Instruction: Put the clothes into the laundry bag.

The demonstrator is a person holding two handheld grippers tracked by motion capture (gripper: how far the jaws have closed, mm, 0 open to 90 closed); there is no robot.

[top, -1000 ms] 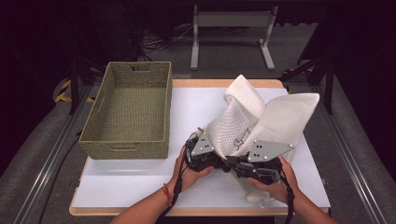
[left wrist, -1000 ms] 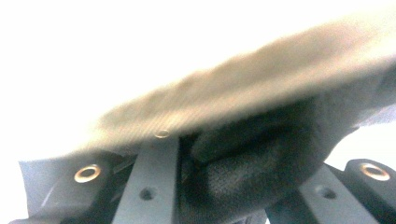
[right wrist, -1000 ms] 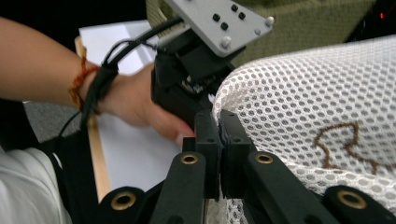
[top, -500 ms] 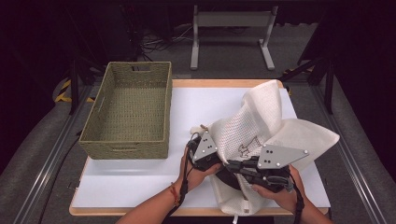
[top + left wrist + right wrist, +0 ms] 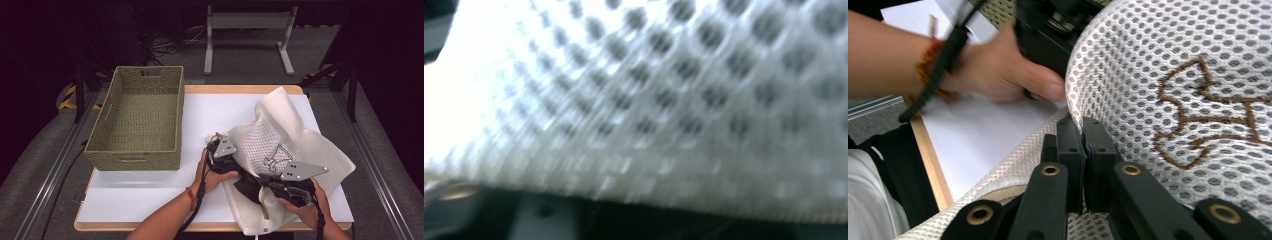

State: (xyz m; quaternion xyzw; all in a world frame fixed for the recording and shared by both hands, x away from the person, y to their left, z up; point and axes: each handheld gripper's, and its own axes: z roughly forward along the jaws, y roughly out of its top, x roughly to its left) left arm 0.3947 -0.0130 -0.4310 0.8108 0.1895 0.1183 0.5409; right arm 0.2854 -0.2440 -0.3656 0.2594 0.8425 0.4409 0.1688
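beside woven basket point(image 5: 135, 120), white mesh garment point(image 5: 295, 145)

Bright tabletop point(image 5: 150, 195), dark surroundings; left gripper view badly blurred, overexposed at left.

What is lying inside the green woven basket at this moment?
The basket looks empty: its woven floor is bare in the high view. Its near wall hides a narrow strip of that floor.

The white garment point(image 5: 295, 145) is showing as soft, matt mesh cloth with brown stitched embroidery. To its left the basket point(image 5: 137, 120) is looking coarsely woven, and the table point(image 5: 150, 195) is lying smooth and matt white, edged in pale wood.
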